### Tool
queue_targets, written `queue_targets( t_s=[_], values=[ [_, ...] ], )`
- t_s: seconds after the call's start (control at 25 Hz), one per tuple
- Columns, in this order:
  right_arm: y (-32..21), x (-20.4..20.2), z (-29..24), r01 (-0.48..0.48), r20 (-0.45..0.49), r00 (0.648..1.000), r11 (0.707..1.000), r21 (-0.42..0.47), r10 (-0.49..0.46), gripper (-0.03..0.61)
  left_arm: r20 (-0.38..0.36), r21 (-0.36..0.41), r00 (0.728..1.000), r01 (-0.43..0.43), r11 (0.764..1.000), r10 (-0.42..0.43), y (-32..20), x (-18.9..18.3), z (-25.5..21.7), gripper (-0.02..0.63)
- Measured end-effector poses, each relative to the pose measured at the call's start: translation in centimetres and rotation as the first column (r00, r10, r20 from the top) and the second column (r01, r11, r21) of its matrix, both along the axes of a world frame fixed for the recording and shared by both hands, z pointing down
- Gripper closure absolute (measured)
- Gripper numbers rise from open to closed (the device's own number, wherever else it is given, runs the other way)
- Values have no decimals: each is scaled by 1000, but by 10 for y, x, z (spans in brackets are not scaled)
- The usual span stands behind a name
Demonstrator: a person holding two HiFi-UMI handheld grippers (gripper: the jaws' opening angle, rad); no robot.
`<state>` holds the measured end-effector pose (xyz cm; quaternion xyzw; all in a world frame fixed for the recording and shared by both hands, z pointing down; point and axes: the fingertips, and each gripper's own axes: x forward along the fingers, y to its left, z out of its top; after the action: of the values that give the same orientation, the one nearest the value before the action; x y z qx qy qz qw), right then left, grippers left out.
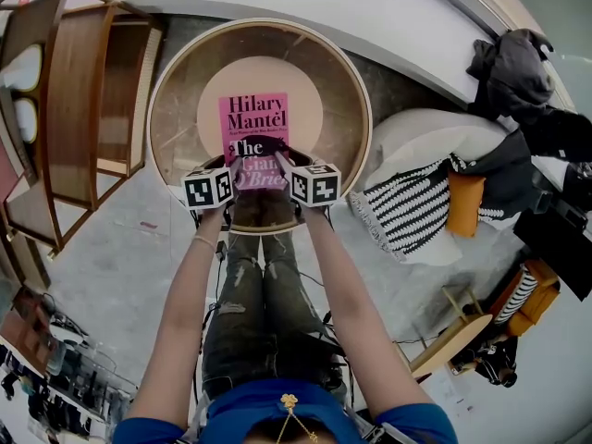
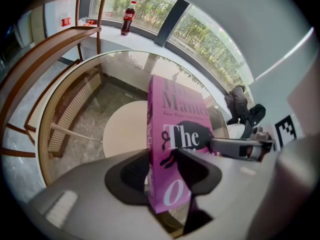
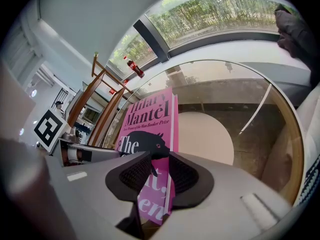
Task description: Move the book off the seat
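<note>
Forearms stretch out below us in the head view, above legs in torn jeans (image 1: pixel 248 313), each hand carrying a gripper with a marker cube. We see the left gripper (image 1: pixel 238 168) and the right gripper (image 1: pixel 283 165) meeting at the near end of the book (image 1: pixel 253 123), one at each lower corner.

In the left gripper view, the left fingers (image 2: pixel 131 176) are closed on the book (image 2: pixel 172 134) from both sides, by the spine, with the book's corner sticking out below them. In the right gripper view, the right fingers (image 3: pixel 136 170) are clamped on the opposite long edge of the book (image 3: pixel 150 119).

The book is a bright pink paperback. We read "Hilary Mantel" in black at the top, "The" in white lower down, and a black animal shape across the middle. Its cover faces up.

The book sits over the near part of a round counter (image 1: pixel 362 109) with a wooden rim and glass top; we cannot tell whether it touches the glass. A cream disc (image 1: pixel 305 91) shows through the top.

Farther off, a cola bottle (image 2: pixel 127 18) stands on the window ledge.
</note>
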<state>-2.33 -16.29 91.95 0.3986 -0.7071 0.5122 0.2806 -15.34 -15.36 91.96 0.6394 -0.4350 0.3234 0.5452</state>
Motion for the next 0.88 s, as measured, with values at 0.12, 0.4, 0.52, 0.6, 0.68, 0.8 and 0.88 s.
queue_targets(
  t_s=[0.12,0.4,0.52,0.6,0.68,0.8,0.88],
  values=[
    [0,1,1,-7,5,1000,1000,-3,7,462,1,-1,1000,-3,1000,3,0,-1,0,443],
    [-1,12,-7,-10,-34,999,999,53,11,433,-7,34,998,63,997,-63,6,-8,-2,426],
    [-1,11,-13,-14,-25,1000,998,60,16,431,20,57,998,66,996,-68,9,-11,-8,426],
    [1,11,-19,-10,-23,1000,998,63,12,431,30,79,998,61,995,-63,9,-11,-15,426],
    [3,9,-28,-7,-16,1000,998,69,8,449,26,99,998,57,993,-60,8,-9,-26,429],
    [8,5,-51,23,-14,1000,995,96,-22,515,28,141,998,47,989,-52,8,-9,-52,529],
    [14,1,-70,65,-21,998,991,120,-62,552,40,170,998,37,985,-44,11,-8,-72,595]
  ],
)
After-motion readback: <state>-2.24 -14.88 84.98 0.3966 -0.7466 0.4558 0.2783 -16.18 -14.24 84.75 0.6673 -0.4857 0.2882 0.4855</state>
